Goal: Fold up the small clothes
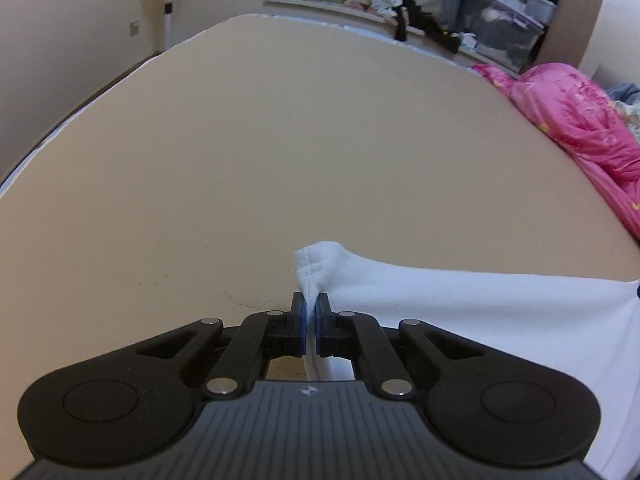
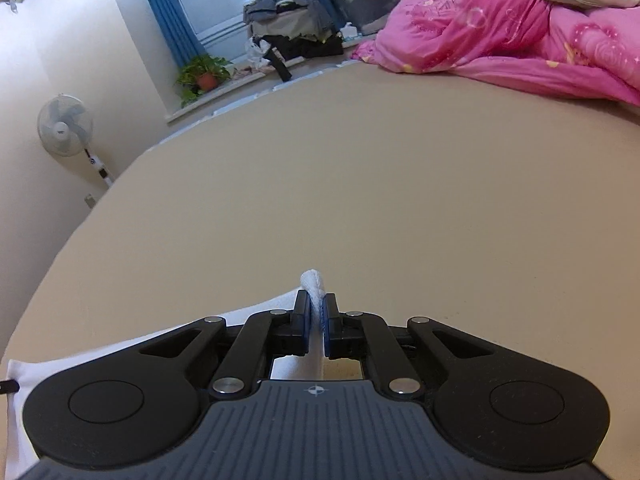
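Left wrist view: the left gripper (image 1: 310,303) has its jaws pressed together on a corner of the white garment (image 1: 460,304), and a small tuft of fabric pokes up past the fingertips. From that pinch the cloth runs away to the gripper's right and passes under its body, lying on the tan bed sheet (image 1: 280,140). A narrow strip of white also shows through the gap behind the pads.

Right wrist view: the right gripper (image 2: 317,306) is likewise clamped on a bunched edge of the same white garment (image 2: 276,300), a little nub standing proud of the tips. Here the cloth spreads to the gripper's left and beneath it, reaching the picture's lower left corner, where a small dark tip shows; it may be the other gripper, though too little of it is visible to say.

Well beyond the garment, a pink quilt (image 2: 500,32) lies heaped on the sheet's far right.
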A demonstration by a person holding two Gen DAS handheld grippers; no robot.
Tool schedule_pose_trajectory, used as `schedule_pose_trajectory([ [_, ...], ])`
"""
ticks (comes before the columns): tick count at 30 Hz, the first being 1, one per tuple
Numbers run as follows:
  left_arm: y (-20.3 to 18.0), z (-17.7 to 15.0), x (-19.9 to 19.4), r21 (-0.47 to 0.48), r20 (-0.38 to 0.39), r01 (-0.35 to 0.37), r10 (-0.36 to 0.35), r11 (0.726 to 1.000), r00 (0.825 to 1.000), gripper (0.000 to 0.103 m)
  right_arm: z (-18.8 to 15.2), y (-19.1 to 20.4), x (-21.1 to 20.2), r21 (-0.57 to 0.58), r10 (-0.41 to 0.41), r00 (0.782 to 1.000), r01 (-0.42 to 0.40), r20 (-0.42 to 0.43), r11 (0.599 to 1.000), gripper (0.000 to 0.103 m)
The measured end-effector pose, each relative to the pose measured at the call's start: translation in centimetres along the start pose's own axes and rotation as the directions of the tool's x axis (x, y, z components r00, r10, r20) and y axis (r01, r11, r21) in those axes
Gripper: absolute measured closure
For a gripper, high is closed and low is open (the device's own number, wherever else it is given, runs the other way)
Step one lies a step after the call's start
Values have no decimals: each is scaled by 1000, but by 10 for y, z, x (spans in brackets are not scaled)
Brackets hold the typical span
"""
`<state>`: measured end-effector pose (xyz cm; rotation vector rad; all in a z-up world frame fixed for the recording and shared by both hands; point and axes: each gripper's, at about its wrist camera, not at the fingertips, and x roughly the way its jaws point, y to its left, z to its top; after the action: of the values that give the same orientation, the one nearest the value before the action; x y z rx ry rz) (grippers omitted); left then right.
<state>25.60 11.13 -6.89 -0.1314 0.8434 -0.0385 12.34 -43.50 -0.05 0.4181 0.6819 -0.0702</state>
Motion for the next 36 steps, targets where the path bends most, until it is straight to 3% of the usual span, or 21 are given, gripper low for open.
schedule_pose_trajectory([
  [4, 4, 1, 5, -35, -4, -14, 13, 999, 1000, 98, -1, 7, 15, -19, -14, 1000, 14, -9, 1000, 98],
  [5, 6, 1, 6, -37, -12, -14, 14, 999, 1000, 93, -1, 9, 18, -27, -18, 1000, 17, -18, 999, 96],
  [8, 11, -1, 6, -37, -47, -7, 6, 999, 999, 83, -3, 9, 27, -41, -79, 990, 74, -115, 996, 78],
  [9, 15, -2, 2, -39, -51, -21, 19, 999, 999, 83, -5, 8, 26, -44, -104, 986, 99, -131, 994, 78],
  [11, 21, -8, -14, -59, -68, -22, 18, 998, 998, 83, -5, 10, 13, -48, -121, 982, 115, -143, 992, 78],
  [15, 24, -19, -53, -32, -188, 50, -55, 998, 981, 82, -3, 12, -35, -19, -67, 977, 64, -201, 998, 78],
  [19, 32, -50, -97, -45, -213, 117, -124, 992, 969, 61, -25, 13, -80, -44, -26, 961, 14, -275, 999, 76],
  [20, 34, -60, -103, -51, -216, 117, -126, 992, 968, 61, -35, 12, -88, -53, -24, 955, 9, -295, 999, 76],
  [24, 38, -88, -107, -71, -281, 68, -85, 995, 956, 61, -70, 3, -100, -55, -53, 917, 34, -395, 998, 76],
  [27, 35, -97, -108, -49, -298, 93, -104, 994, 949, 61, -74, 0, -108, -48, -39, 920, 22, -390, 999, 76],
  [30, 29, -105, -105, 23, -335, 69, -57, 997, 941, 63, -79, -5, -105, -61, -48, 907, 25, -419, 998, 76],
  [33, 29, -110, -110, 50, -334, 82, -61, 995, 940, 90, -84, -7, -105, -90, -48, 898, 9, -437, 996, 78],
  [34, 30, -110, -112, 53, -328, 83, -61, 995, 943, 92, -85, -5, -106, -98, -46, 900, 4, -433, 995, 84],
  [35, 31, -109, -116, 54, -316, 88, -67, 995, 946, 96, -86, -5, -107, -103, -41, 902, -4, -430, 995, 100],
  [36, 33, -108, -122, 49, -294, 95, -76, 994, 953, 96, -86, -5, -111, -103, -35, 907, -9, -421, 995, 100],
])
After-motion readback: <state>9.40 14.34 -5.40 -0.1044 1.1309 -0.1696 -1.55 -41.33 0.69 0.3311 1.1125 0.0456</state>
